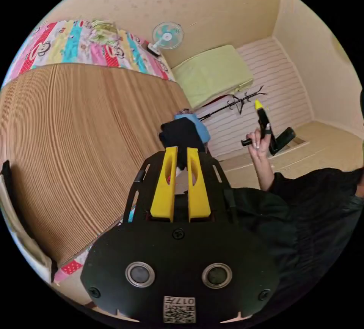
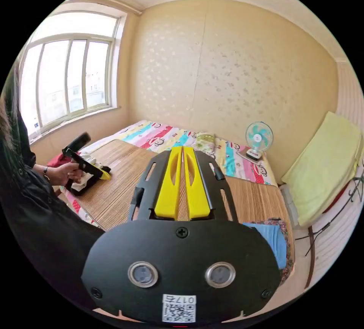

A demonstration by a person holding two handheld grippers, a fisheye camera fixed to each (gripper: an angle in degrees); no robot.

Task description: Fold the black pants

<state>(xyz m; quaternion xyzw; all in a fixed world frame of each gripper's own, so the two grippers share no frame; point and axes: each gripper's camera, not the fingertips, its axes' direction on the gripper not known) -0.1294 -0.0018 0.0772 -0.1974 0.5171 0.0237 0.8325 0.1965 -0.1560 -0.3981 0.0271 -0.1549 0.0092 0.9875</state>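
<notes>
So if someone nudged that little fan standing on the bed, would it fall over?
Probably, with a firm push. The small fan stands upright on the colourful quilt, a soft footing. Its round head looks wide above a small base, so it seems top-heavy. It looks like light plastic, so likely easy to shift.

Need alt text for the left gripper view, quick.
The left gripper, jaws slightly apart, points at folded black pants lying on blue cloth at the bamboo mat's edge. A hand holds the right gripper up beyond.
</notes>
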